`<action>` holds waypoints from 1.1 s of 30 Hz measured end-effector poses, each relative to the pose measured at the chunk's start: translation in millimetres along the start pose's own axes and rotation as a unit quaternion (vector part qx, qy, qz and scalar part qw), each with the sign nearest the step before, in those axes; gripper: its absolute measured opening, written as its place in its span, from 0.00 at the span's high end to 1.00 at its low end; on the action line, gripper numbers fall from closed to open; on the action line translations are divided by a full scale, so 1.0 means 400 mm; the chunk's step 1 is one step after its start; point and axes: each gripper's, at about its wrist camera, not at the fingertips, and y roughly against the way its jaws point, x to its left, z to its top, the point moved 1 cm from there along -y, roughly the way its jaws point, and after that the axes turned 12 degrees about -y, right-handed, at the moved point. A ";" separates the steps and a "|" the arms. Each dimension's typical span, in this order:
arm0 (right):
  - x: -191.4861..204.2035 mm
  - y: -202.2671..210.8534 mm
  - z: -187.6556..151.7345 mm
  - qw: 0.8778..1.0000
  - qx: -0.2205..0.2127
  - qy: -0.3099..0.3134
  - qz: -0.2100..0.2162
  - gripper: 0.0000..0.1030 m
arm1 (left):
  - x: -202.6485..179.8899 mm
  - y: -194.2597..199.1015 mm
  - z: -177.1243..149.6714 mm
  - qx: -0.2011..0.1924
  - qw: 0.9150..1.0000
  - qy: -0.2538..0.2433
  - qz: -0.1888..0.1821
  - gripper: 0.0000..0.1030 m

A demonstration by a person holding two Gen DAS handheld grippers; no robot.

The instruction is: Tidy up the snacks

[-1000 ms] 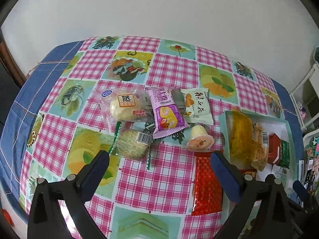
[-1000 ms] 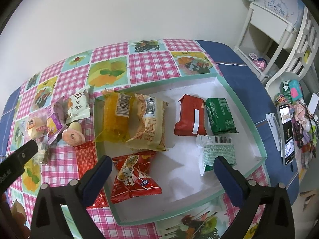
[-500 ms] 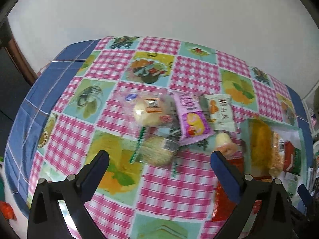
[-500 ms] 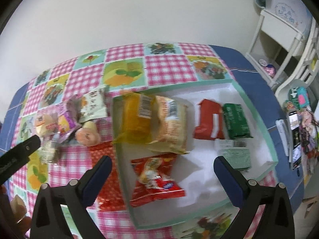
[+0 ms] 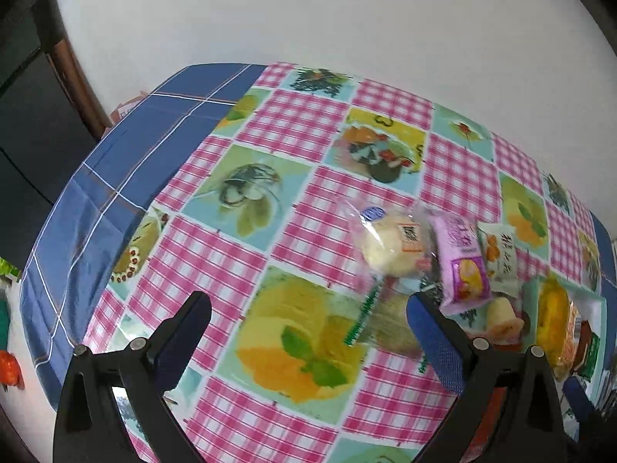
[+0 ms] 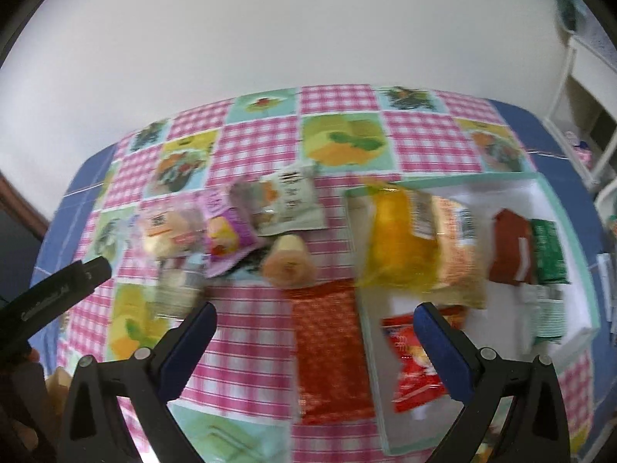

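Loose snacks lie on the checked tablecloth: a pale bun in clear wrap [image 5: 389, 243], a purple packet [image 5: 462, 266], a white-green packet [image 6: 291, 202], a jelly cup [image 6: 287, 266], a round greenish cake [image 5: 389, 328] and a long red packet [image 6: 331, 351]. The white tray with teal rim [image 6: 555, 200] holds a yellow bag [image 6: 397, 247], an orange bag, a red crisp bag [image 6: 408, 362], and dark red and green packets. My left gripper [image 5: 308, 305] is open over bare cloth, left of the pile. My right gripper [image 6: 314, 310] is open above the long red packet.
The table's blue-bordered edge [image 5: 96, 208] drops off at the left near a dark doorway. White shelving [image 6: 586, 88] stands beyond the right edge. The left gripper's arm [image 6: 50, 293] shows at the left of the right wrist view.
Both views have swung left. The left gripper moved off the pile toward bare cloth; the right gripper shifted from over the tray to over the long red packet. Both stayed open.
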 end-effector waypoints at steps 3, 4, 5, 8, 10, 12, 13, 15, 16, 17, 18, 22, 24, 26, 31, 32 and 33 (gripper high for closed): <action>0.016 -0.016 -0.008 1.000 0.013 0.005 0.004 0.00 | 0.008 -0.013 0.003 0.008 1.000 0.000 -0.002 0.02; 0.017 -0.021 -0.009 1.000 0.018 0.005 0.004 0.00 | 0.005 -0.017 0.002 0.011 1.000 -0.002 -0.003 0.02; 0.019 -0.031 -0.012 1.000 0.025 0.004 0.004 0.00 | -0.001 -0.024 0.002 0.016 1.000 -0.008 -0.006 0.02; 0.014 -0.063 -0.019 0.999 0.051 0.000 -0.001 0.00 | -0.025 -0.041 -0.002 0.029 0.999 -0.027 -0.013 0.02; 0.011 -0.081 -0.024 0.998 0.062 -0.001 -0.004 0.00 | -0.042 -0.055 -0.006 0.038 0.998 -0.041 -0.016 0.02; 0.010 -0.100 -0.030 0.997 0.074 0.001 -0.010 0.00 | -0.056 -0.069 -0.011 0.046 0.998 -0.050 -0.016 0.02; 0.008 -0.106 -0.031 0.997 0.077 0.001 -0.013 0.00 | -0.060 -0.075 -0.012 0.049 0.997 -0.053 -0.017 0.02; 0.007 -0.114 -0.032 0.997 0.076 0.008 -0.026 0.00 | -0.066 -0.086 -0.016 0.056 0.997 -0.057 -0.017 0.02; 0.009 -0.118 -0.032 0.996 0.078 0.013 -0.030 0.01 | -0.068 -0.092 -0.017 0.059 0.996 -0.059 -0.017 0.02; 0.010 -0.121 -0.033 0.996 0.078 0.016 -0.033 0.01 | -0.069 -0.096 -0.018 0.061 0.996 -0.060 -0.018 0.02; 0.012 -0.123 -0.033 0.996 0.078 0.019 -0.037 0.01 | -0.070 -0.099 -0.019 0.063 0.996 -0.061 -0.018 0.02; 0.023 -0.130 -0.031 0.995 0.078 0.035 -0.050 0.06 | -0.070 -0.105 -0.018 0.066 0.996 -0.060 -0.018 0.02; 0.025 -0.130 -0.032 0.995 0.077 0.041 -0.056 0.08 | -0.068 -0.106 -0.019 0.066 0.996 -0.059 -0.018 0.02; 0.021 -0.127 -0.031 0.995 0.076 0.040 -0.058 0.11 | -0.067 -0.108 -0.019 0.067 0.996 -0.058 -0.018 0.02; 0.006 -0.117 -0.024 0.995 0.077 0.033 -0.049 0.18 | -0.068 -0.108 -0.019 0.068 0.996 -0.061 -0.018 0.02; -0.001 -0.109 -0.019 0.996 0.076 0.024 -0.043 0.23 | -0.067 -0.109 -0.018 0.068 0.996 -0.060 -0.018 0.02; -0.004 -0.104 -0.016 0.996 0.075 0.019 -0.038 0.25 | -0.067 -0.109 -0.018 0.068 0.996 -0.059 -0.019 0.02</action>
